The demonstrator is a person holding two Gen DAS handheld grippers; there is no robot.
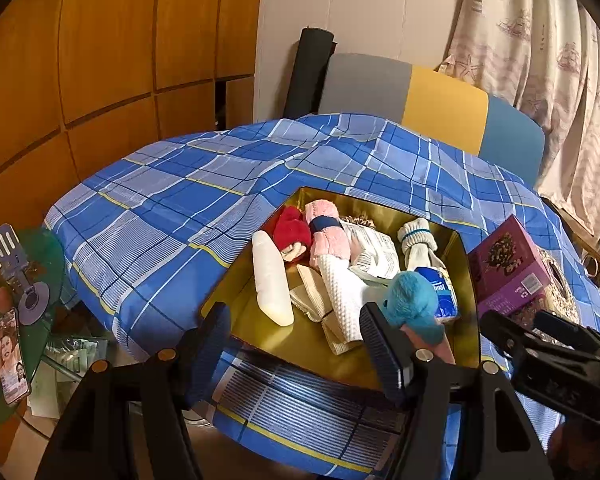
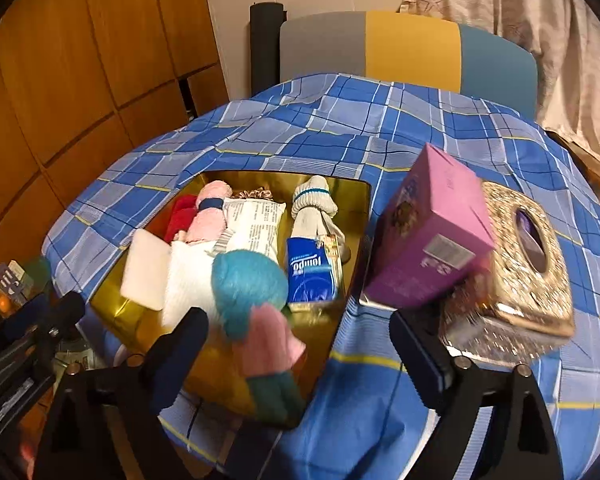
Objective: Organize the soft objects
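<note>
A gold box (image 1: pixel 466 276) (image 2: pixel 112 304) sits on the blue plaid cloth and holds soft things: a red cloth (image 1: pixel 294 230), a pink rolled towel (image 1: pixel 328 232) (image 2: pixel 212 210), white cloths (image 1: pixel 340 292), a white sock roll (image 1: pixel 418 238) (image 2: pixel 314 204), a blue tissue pack (image 2: pixel 310 276) and a white bar (image 1: pixel 272 280). A blue-topped, pink and green soft toy (image 2: pixel 256 312) (image 1: pixel 414 304) lies at the box's near edge. My left gripper (image 1: pixel 296 340) is open over the near rim. My right gripper (image 2: pixel 296 344) is open around the toy without touching it.
A purple carton (image 2: pixel 428 236) (image 1: pixel 508 264) leans on a glittery gold tissue box (image 2: pixel 528 264) to the right of the gold box. A grey, yellow and blue chair back (image 2: pixel 408 48) stands behind the table. A phone (image 1: pixel 10 356) and clutter lie on a green side table at the left.
</note>
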